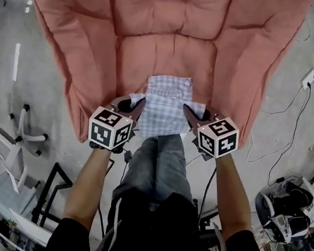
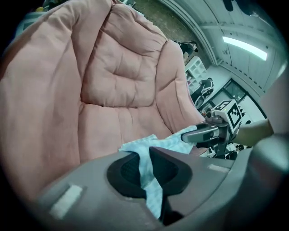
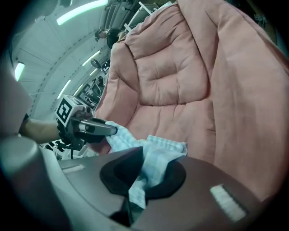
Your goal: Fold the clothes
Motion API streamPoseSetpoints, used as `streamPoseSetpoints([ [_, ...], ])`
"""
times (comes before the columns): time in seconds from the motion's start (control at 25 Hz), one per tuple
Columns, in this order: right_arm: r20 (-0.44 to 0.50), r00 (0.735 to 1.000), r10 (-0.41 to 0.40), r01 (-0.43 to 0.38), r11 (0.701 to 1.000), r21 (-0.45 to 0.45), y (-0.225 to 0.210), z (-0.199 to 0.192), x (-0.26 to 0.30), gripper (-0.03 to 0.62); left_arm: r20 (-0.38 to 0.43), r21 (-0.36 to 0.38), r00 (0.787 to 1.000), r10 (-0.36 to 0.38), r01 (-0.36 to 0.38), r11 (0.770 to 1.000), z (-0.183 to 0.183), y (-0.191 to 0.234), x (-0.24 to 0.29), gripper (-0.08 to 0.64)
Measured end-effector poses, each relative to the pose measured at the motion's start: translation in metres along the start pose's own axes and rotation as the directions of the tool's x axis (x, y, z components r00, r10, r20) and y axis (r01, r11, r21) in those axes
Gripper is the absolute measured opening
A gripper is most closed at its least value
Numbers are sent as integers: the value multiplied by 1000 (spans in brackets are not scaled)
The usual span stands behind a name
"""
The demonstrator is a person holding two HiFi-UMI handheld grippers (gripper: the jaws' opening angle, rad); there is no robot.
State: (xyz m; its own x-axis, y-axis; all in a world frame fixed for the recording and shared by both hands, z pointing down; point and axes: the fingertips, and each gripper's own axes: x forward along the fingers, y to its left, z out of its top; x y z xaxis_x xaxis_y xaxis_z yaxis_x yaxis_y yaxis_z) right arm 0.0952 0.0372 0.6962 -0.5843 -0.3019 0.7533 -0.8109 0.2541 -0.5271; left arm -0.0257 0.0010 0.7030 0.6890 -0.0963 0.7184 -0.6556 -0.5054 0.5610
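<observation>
1. Left claw [image 2: 145,170] is clenched tight on the cloth [image 2: 156,145]. A fold of it runs straight down between my dark pads.
2. Right claw [image 3: 135,178] is clamped the same way, with a strip of cloth pinched in its jaws and hanging through.
3. From the head view, the cloth sits between my two claws. The left claw has its 9 o'clock corner and the right claw its 3 o'clock corner. The rest spreads away toward 12 o'clock.
4. It lies on the seat of the cushion [image 1: 161,27], near the front edge. My leg [image 1: 152,169] is just below, at 6 o'clock.
5. The cloth is thin and soft, a pale blue-and-white check. It's roughly rectangular, with a folded band across the far end.
6. The cushion is big, salmon-pink and padded, stitched into puffy panels. Its sides curve up around the seat.
</observation>
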Motion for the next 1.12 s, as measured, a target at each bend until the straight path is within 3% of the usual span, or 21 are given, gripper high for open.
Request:
streamPoseSetpoints([
  [0.24,-30,998,-55,54,998,-11,-24,15,26,20,-21,-22,999,45,-45,999,9,25,21,31],
  [0.6,-81,995,-56,54,998,-25,-46,27,45,27,-47,-46,997,64,-67,997,19,48,41,48],
  [0.84,-133,988,-78,75,997,-28,-51,14,48,208,-80,-36,992,97,-100,994,10,50,41,160],
  [0.96,-158,982,-101,95,994,-45,-54,6,48,224,-101,-24,987,122,-125,992,-1,51,40,215],
  [1.04,-148,978,-146,139,989,-58,-57,6,46,222,-108,-18,985,136,-139,990,-5,52,39,281],
  [1.12,-124,974,-191,184,981,-67,-59,8,43,222,-90,-15,983,158,-160,987,-3,54,34,298],
])
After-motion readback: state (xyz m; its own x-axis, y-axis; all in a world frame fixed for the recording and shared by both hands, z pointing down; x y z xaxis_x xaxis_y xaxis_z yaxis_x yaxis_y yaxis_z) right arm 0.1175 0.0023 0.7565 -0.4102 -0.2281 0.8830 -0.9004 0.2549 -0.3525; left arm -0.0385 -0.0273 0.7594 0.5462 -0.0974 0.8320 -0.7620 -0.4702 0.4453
